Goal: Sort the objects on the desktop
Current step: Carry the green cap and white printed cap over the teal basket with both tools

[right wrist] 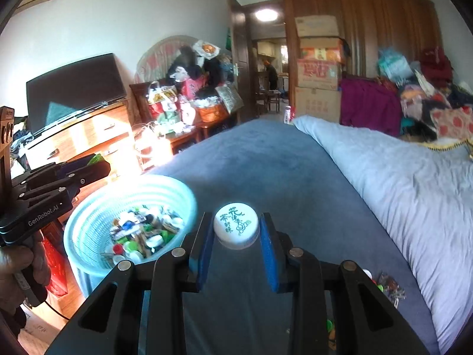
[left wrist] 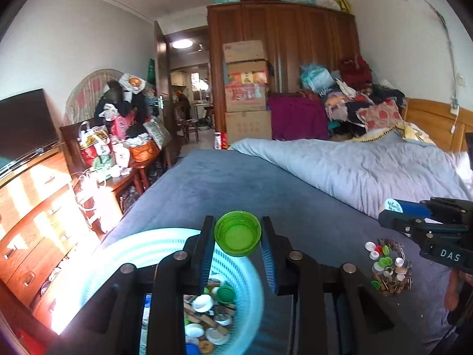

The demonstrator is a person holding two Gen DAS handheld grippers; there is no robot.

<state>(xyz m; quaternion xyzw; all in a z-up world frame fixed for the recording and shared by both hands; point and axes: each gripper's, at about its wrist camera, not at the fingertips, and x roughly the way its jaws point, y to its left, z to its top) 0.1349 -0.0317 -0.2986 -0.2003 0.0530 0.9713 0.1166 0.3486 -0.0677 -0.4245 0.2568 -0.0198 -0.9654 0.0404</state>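
Left gripper (left wrist: pixel 238 238): pinching a green cap (left wrist: pixel 238 237), above the basket (left wrist: pixel 142 245) rim.
Right gripper (right wrist: pixel 236 230): pinching a white cap (right wrist: pixel 236 229) (green writing on top).
Pile of caps (left wrist: pixel 388 266): on the blue bed cover (left wrist: pixel 236 183).

Left wrist view rides close above the basket (left wrist: pixel 124 245), facing down the bed (left wrist: pixel 236 183) toward the wardrobe (left wrist: pixel 283 59). Right wrist view sits further right, facing the same way, basket (right wrist: pixel 97 204) off left. Both share basket, bed, wardrobe (right wrist: pixel 369 29) and doorway.
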